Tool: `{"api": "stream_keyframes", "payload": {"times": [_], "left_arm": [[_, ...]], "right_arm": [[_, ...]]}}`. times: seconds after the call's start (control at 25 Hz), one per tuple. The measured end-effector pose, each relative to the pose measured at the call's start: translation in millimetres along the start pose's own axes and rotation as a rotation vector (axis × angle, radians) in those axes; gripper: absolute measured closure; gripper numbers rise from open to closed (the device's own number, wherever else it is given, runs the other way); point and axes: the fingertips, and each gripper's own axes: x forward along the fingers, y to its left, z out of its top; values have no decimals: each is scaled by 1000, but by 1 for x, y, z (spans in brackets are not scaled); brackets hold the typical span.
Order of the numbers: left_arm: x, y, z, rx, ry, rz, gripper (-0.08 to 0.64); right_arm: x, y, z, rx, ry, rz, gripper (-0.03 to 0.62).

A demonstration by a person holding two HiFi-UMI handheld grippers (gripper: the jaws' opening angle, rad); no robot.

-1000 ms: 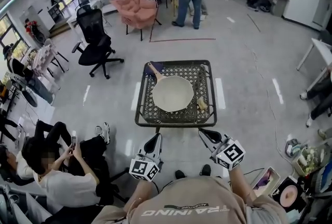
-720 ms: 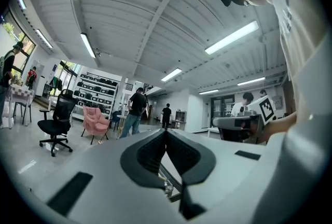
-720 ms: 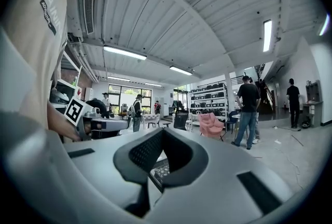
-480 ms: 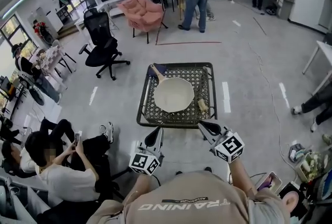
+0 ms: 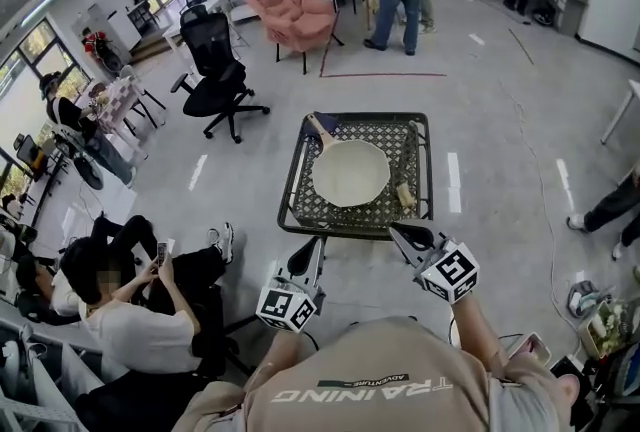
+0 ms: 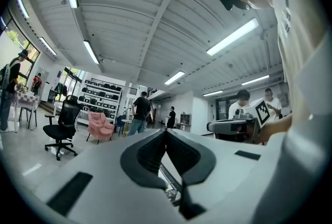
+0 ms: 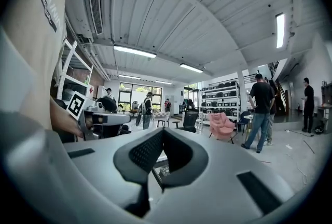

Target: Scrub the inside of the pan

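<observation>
The pan was laid on the table, a scrubber beside it. The left hand-held gripper and right hand-held gripper were closed together.

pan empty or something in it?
Empty. Head view shows the pan right side up on the table, its pale inside bare.

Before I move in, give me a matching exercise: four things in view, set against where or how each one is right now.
Things:
1. pan
2. yellowish item
3. dark blue item
4. right gripper

Places or states:
A. far left corner of the mesh table, under the pan's handle
B. shut and empty, by the table's near edge
C. middle of the table
D. on the table, right of the pan

Pairs: 1-C, 2-D, 3-A, 4-B
</observation>
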Motion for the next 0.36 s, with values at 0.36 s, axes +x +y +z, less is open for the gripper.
{"api": "stream_keyframes", "payload": {"times": [0.36], "left_arm": [[1,8,4,16,7,-1,543]], "right_arm": [[7,1,4,-14,-3,10,575]]}}
